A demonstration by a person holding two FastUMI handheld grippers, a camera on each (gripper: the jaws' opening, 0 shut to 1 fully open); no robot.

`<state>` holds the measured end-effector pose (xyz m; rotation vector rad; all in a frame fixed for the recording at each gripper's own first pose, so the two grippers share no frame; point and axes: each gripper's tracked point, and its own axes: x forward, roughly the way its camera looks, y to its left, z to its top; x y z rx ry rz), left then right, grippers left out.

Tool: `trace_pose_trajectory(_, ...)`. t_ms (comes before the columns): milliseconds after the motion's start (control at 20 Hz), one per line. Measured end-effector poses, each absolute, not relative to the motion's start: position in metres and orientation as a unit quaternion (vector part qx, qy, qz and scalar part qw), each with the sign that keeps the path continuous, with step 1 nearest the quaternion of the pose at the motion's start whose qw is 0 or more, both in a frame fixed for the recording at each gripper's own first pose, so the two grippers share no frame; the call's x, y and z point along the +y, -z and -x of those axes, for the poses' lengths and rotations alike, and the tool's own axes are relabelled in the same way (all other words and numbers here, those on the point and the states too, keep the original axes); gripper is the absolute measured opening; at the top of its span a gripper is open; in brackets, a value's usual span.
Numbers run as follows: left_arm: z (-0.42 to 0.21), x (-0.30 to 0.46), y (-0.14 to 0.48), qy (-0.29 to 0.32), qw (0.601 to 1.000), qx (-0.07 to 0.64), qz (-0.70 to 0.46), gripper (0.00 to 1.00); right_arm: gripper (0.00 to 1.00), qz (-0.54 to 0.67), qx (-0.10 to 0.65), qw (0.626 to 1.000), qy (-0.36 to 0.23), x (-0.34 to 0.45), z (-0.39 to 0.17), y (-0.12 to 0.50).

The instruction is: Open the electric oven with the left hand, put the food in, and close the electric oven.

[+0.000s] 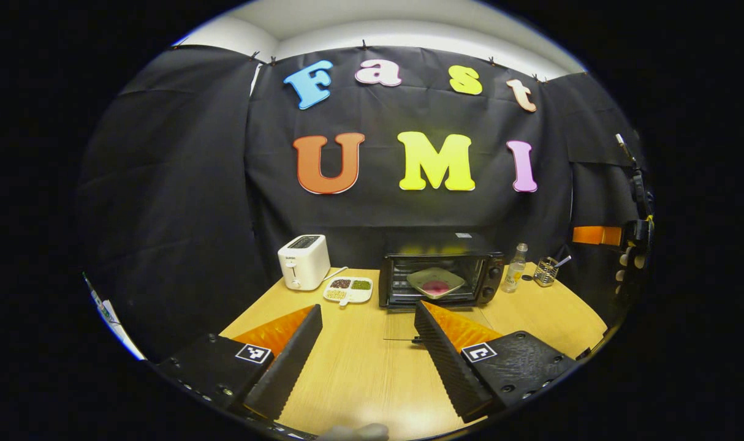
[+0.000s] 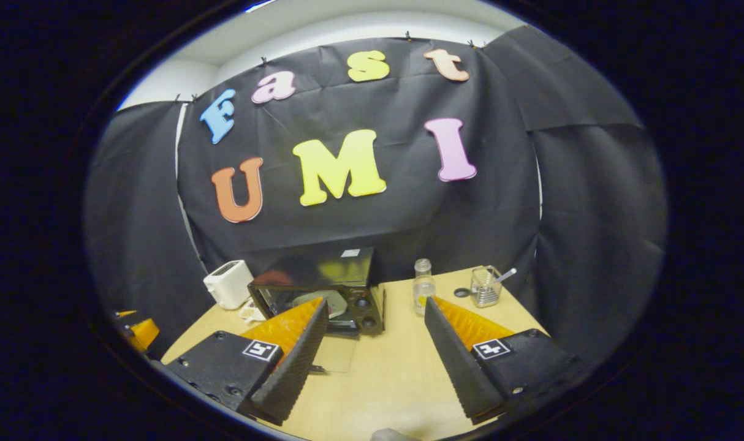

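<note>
oven (image 1: 440, 275) at far centre of worktop (image 1: 372, 373), door dropped open, plate of food (image 1: 436, 282) already inside; left gripper (image 1: 367, 349) and right gripper (image 2: 372, 355) both spread wide, grasping nothing; risks clipping bottle (image 1: 516, 267) just right of oven when swinging door shut.

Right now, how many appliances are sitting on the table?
2: a white toaster at the back left of the table, and a black electric oven to its right, door open, plate inside.
</note>
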<state>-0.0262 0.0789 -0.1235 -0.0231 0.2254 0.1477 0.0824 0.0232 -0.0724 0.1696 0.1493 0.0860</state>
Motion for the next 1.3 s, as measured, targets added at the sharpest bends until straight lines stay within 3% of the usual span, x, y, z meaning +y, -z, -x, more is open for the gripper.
trace_pose_trajectory(300,0.028,0.030,0.133,-0.094,0.988,0.125,-0.009,0.96,0.96,-0.026,0.058,0.997,-0.047,-0.052,-0.048,0.071)
trace_pose_trajectory(500,0.015,-0.008,0.159,-0.075,0.987,0.142,-0.014,0.96,1.00,-0.033,0.071,0.996,-0.044,-0.082,-0.032,0.079)
trace_pose_trajectory(600,0.003,-0.023,0.178,-0.056,0.987,0.153,-0.009,0.97,0.96,-0.035,0.081,0.996,-0.029,-0.093,-0.030,0.085)
trace_pose_trajectory(650,-0.007,-0.031,0.192,-0.044,0.985,0.165,-0.008,0.96,1.00,-0.035,0.084,0.996,-0.020,-0.096,-0.027,0.085)
trace_pose_trajectory(750,-0.026,-0.039,0.214,-0.023,0.983,0.183,-0.006,0.96,0.96,-0.031,0.086,0.996,-0.004,-0.100,-0.020,0.080)
trace_pose_trajectory(800,-0.033,-0.042,0.224,-0.014,0.982,0.190,-0.005,0.97,1.00,-0.022,0.088,0.996,0.004,-0.101,-0.018,0.079)
trace_pose_trajectory(850,-0.042,-0.045,0.235,-0.005,0.980,0.197,-0.005,0.97,0.96,-0.013,0.092,0.996,0.017,-0.104,-0.016,0.079)
trace_pose_trajectory(950,-0.060,-0.053,0.260,0.017,0.977,0.214,0.001,0.97,1.00,-0.007,0.100,0.994,0.044,-0.110,-0.012,0.077)
trace_pose_trajectory(1000,-0.067,-0.057,0.273,0.027,0.974,0.224,0.004,0.97,0.96,-0.009,0.106,0.993,0.058,-0.113,-0.010,0.079)
trace_pose_trajectory(1300,-0.087,-0.062,0.350,0.053,0.954,0.293,0.025,0.97,1.00,-0.007,0.149,0.981,0.125,-0.115,0.010,0.097)
